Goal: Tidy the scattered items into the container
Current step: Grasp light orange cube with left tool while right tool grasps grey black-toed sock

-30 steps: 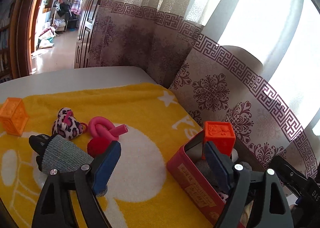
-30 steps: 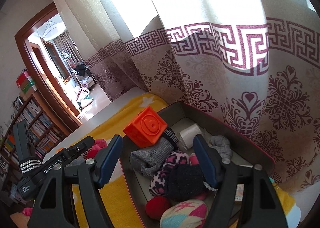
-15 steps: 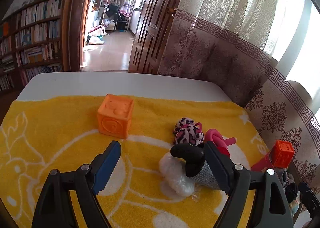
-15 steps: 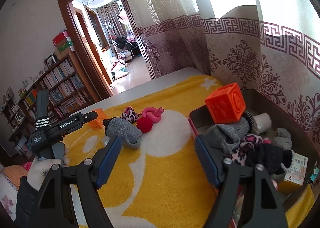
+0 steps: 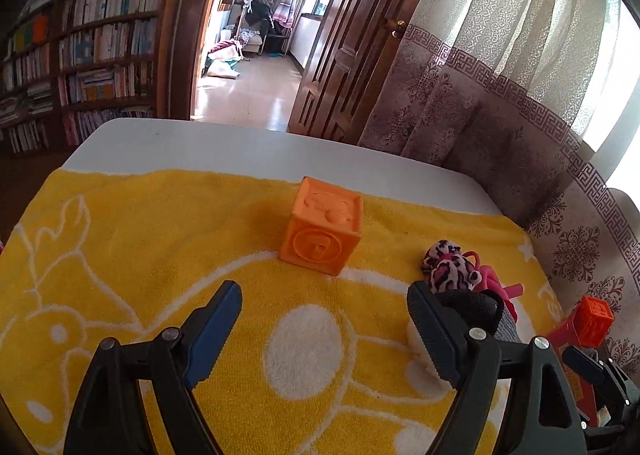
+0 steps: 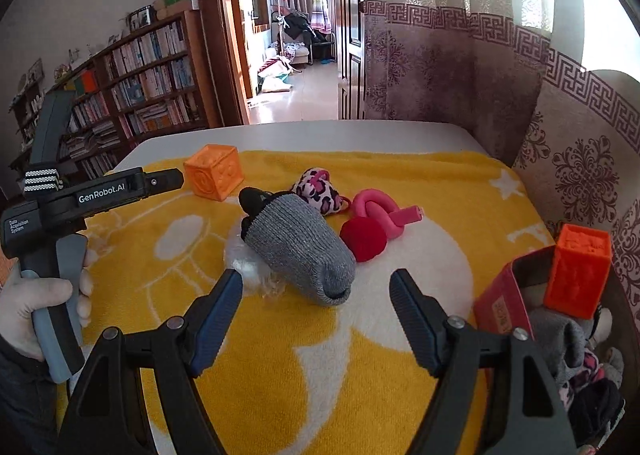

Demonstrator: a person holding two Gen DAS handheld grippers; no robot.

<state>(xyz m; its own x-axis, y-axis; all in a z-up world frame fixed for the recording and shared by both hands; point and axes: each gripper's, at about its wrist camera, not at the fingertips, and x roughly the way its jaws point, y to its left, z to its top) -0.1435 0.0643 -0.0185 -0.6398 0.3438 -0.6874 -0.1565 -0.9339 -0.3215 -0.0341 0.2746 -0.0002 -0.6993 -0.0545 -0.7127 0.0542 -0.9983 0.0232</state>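
A pale orange cube [image 5: 322,231] stands on the yellow towel [image 5: 120,239] just beyond my open left gripper [image 5: 324,295], centred between its empty fingers. In the right wrist view a grey sock with a black toe [image 6: 300,247] lies just ahead of my open right gripper [image 6: 316,283], which holds nothing. Behind the sock are a leopard-print heart [image 6: 316,193], a pink knotted tube [image 6: 380,211] and a red ball [image 6: 364,239]. The red container [image 6: 504,307] at the right holds a bright orange cube [image 6: 578,271] and several socks.
A clear plastic scrap [image 6: 244,259] lies against the sock's left side. A gloved hand [image 6: 40,295] holds the left gripper [image 6: 174,178] at the towel's left. Patterned curtains [image 6: 580,175] hang close on the right. The white table edge [image 5: 240,143] runs behind the towel.
Both grippers swung left, away from the container and out over the towel. The pale orange cube is now centred ahead of the left gripper, and the grey sock lies ahead of the right one.
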